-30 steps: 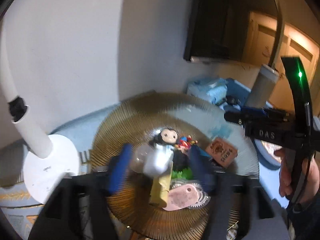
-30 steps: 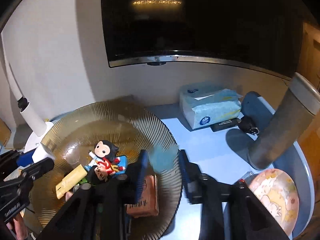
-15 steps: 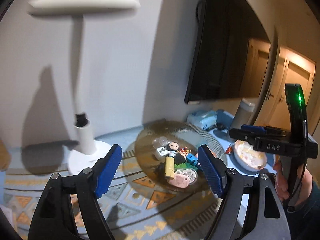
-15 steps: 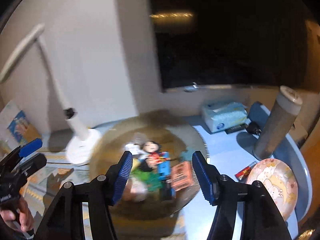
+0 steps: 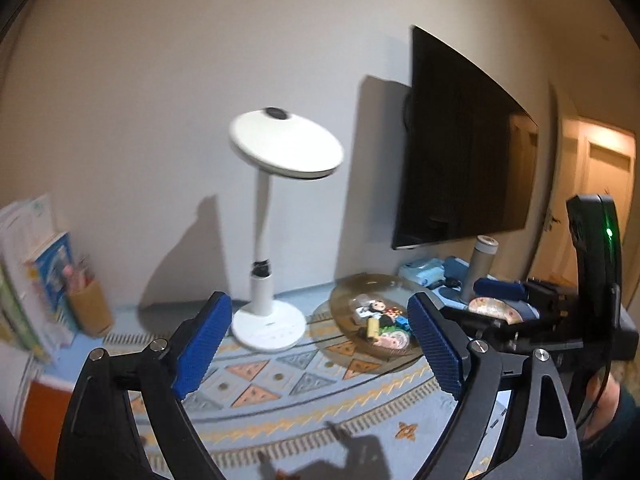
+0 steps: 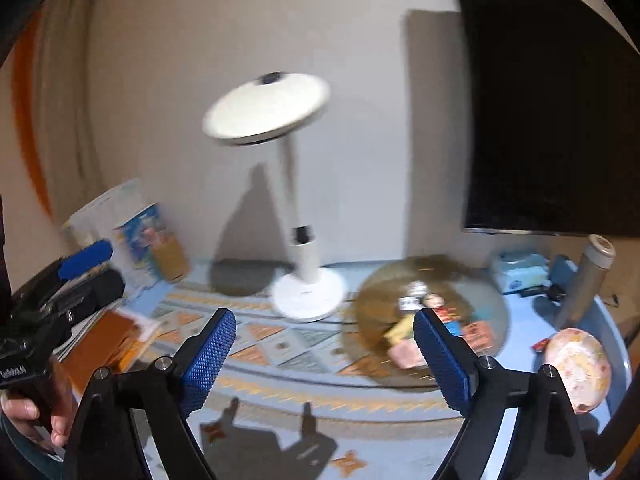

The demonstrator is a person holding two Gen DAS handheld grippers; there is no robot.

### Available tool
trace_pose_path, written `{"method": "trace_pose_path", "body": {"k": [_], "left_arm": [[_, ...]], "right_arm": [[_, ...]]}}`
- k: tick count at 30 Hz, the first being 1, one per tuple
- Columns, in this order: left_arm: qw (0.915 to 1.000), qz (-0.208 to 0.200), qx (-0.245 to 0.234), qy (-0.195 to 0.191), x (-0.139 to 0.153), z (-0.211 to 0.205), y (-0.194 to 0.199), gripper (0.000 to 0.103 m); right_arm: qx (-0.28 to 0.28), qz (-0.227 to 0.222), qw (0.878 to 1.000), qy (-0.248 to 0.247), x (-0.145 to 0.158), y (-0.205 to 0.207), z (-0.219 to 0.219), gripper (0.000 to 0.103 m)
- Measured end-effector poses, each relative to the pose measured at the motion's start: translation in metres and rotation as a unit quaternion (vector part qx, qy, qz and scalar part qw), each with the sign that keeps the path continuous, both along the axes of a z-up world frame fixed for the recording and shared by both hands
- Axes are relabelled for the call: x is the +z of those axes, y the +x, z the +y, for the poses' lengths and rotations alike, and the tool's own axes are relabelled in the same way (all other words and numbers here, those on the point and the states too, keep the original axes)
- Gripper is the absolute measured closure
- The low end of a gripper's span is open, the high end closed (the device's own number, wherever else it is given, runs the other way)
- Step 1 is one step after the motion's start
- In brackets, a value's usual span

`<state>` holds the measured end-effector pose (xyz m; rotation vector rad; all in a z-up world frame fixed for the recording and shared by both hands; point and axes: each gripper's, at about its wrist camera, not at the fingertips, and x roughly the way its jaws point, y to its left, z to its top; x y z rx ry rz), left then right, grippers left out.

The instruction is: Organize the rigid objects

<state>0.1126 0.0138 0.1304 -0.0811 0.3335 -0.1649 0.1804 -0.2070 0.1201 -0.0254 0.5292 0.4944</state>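
An amber ribbed glass plate (image 5: 348,300) on the patterned cloth holds several small rigid things: a dark-haired doll figure (image 5: 376,306), a yellow block (image 5: 373,326) and a pink piece (image 5: 390,340). The right wrist view shows the same plate (image 6: 484,288), blurred, with the doll (image 6: 434,302), the yellow block (image 6: 398,330) and a brown card (image 6: 478,334). My left gripper (image 5: 318,304) hangs well back from the plate, its jaws opening with nothing between them. My right gripper (image 6: 324,316) is likewise far back, its jaws opening and empty.
A white desk lamp (image 5: 268,320) stands left of the plate. A wall-mounted TV (image 5: 460,160) hangs behind. A grey tumbler (image 6: 588,280), a tissue pack (image 6: 520,272) and a floral dish (image 6: 578,368) sit at the right. Books and a brown cup (image 5: 86,308) stand at the left.
Both grippers drew back and rose from close over the plate to far off. Both pairs of jaws spread wider. The plate's contents stay in it.
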Motion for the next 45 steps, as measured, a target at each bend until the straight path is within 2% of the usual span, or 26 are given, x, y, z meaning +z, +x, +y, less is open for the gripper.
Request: {"method": "trace_pose_path", "body": {"k": [3,6,9,12,15,19,26,30,33,35,37,41,45], "left_arm": [[0.9997,0.013,0.014,-0.016,-0.019,0.016,-0.012,0.012],[0.9975,0.051,0.042,-0.025,-0.055,0.032,-0.012,0.012],[0.9932,0.09,0.063,-0.038,-0.097,0.043,-0.005,0.012],[0.9885,0.122,0.088,-0.017,-0.139,0.046,0.006,0.012],[0.985,0.145,0.093,-0.001,-0.169,0.044,0.018,0.012],[0.9797,0.176,0.095,-0.01,-0.199,0.047,0.035,0.012],[0.9732,0.199,0.114,-0.007,-0.225,0.045,0.053,0.012],[0.9674,0.214,0.134,0.017,-0.229,0.041,0.058,0.012],[0.9606,0.233,0.15,0.014,-0.235,0.046,0.063,0.011],[0.9526,0.251,0.172,0.003,-0.24,0.054,0.066,0.011],[0.9496,0.254,0.183,-0.007,-0.242,0.059,0.066,0.011],[0.9495,0.255,0.182,-0.002,-0.242,0.057,0.065,0.01],[0.9431,0.284,0.173,0.007,-0.249,0.054,0.073,0.01]], "right_arm": [[0.021,0.006,1.0,0.0,-0.008,-0.018,0.025,0.013],[0.027,0.02,0.999,-0.01,-0.032,-0.021,0.044,0.013],[0.014,0.044,0.999,-0.028,-0.075,-0.013,0.058,0.013],[-0.001,0.079,0.996,-0.031,-0.114,-0.001,0.062,0.013],[-0.021,0.109,0.993,-0.043,-0.155,0.018,0.062,0.013],[-0.024,0.128,0.989,-0.076,-0.192,0.039,0.066,0.013],[-0.022,0.147,0.985,-0.085,-0.22,0.063,0.069,0.013],[-0.035,0.166,0.982,-0.084,-0.231,0.069,0.067,0.013],[-0.039,0.159,0.983,-0.087,-0.23,0.066,0.067,0.013],[-0.032,0.16,0.982,-0.093,-0.232,0.066,0.07,0.013],[-0.032,0.159,0.982,-0.1,-0.233,0.066,0.073,0.013],[-0.032,0.177,0.978,-0.102,-0.238,0.071,0.072,0.013],[-0.034,0.186,0.977,-0.1,-0.24,0.074,0.07,0.012]]}}
